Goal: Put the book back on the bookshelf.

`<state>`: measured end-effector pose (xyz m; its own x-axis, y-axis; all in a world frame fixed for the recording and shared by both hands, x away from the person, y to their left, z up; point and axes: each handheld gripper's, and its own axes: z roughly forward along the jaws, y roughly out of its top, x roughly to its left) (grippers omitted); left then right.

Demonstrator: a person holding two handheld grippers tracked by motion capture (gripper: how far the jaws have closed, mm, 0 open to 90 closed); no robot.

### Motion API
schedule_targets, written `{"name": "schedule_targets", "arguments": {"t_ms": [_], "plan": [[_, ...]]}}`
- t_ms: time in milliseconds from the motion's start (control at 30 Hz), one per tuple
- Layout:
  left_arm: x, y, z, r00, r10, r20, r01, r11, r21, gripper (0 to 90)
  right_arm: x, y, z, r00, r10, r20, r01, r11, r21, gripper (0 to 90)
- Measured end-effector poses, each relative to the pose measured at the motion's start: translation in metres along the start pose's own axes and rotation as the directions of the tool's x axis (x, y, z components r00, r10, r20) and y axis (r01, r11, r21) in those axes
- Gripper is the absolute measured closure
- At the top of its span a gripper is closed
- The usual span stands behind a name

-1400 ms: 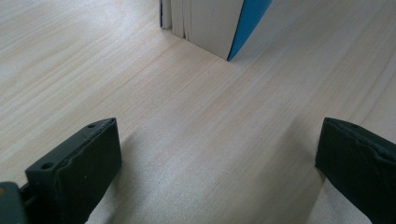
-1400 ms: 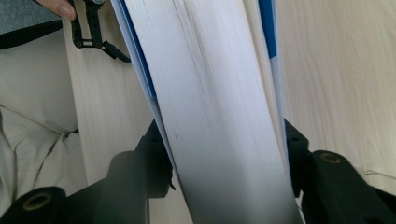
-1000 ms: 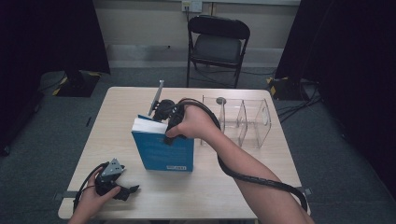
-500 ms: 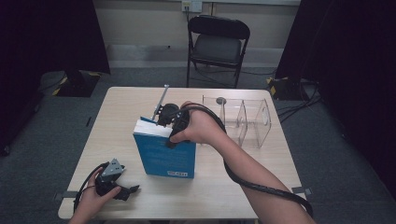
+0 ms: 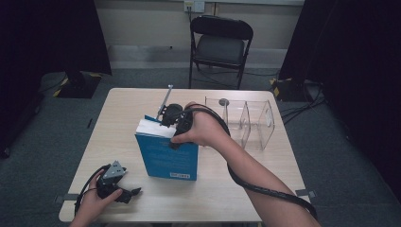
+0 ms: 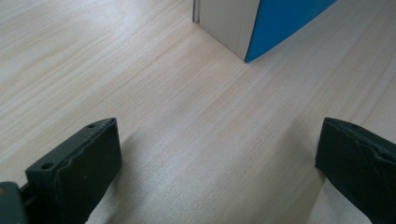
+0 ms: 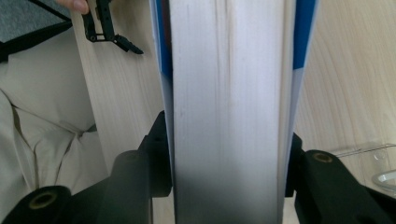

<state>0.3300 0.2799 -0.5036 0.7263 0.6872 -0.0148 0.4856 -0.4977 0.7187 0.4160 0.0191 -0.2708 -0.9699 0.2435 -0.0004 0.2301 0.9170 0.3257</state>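
Note:
A thick blue book (image 5: 165,156) stands upright near the middle of the table, pages' edge up. My right gripper (image 5: 172,117) grips its top; in the right gripper view the two black jaws press both covers of the blue book (image 7: 229,107), shut on it. My left gripper (image 5: 124,191) rests low at the table's front left, held by a hand, jaws wide apart with bare wood between them. The book's lower corner (image 6: 243,28) stands just ahead of the left gripper (image 6: 217,163).
A clear plastic divided box (image 5: 246,120) stands right of the book, with a small round grey thing at its back left. A thin metal rod (image 5: 165,99) lies behind the book. A black folding chair (image 5: 220,42) stands beyond the wooden table (image 5: 123,109).
The right gripper has carried the book slightly rightward and toward the front, still upright. The left gripper has stayed put.

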Motion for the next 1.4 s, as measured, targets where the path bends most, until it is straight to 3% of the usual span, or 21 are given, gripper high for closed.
{"name": "schedule_targets", "arguments": {"t_ms": [167,267,500,967,1167,1400], "plan": [[0.000,0.000,0.000,1.0000,0.000,0.000,0.000,1.0000,0.000,0.0,0.001,0.000,0.000,0.9992,-0.039,0.013,0.038,0.999,0.007,53.6],[0.000,0.000,0.000,1.0000,0.000,0.000,0.000,1.0000,0.001,0.0,0.002,-0.001,0.000,0.9980,-0.060,0.021,0.058,0.997,0.048,51.1],[0.000,0.000,0.000,1.0000,-0.001,-0.002,0.001,1.0000,0.001,0.0,-0.001,-0.005,-0.001,0.9984,-0.055,0.012,0.054,0.998,0.035,50.3],[0.000,0.000,0.000,1.0000,-0.001,-0.002,0.001,1.0000,0.000,0.0,-0.005,-0.008,0.001,0.9982,-0.058,0.016,0.056,0.995,0.079,47.5],[0.000,0.000,0.000,1.0000,0.004,-0.002,-0.004,1.0000,0.005,0.0,-0.003,-0.005,0.011,0.9975,-0.071,-0.002,0.070,0.988,0.137,53.6],[-0.001,0.000,0.000,1.0000,-0.002,-0.003,0.002,1.0000,0.000,0.0,-0.005,-0.006,0.015,0.9987,-0.042,-0.030,0.045,0.991,0.127,57.8]]}}
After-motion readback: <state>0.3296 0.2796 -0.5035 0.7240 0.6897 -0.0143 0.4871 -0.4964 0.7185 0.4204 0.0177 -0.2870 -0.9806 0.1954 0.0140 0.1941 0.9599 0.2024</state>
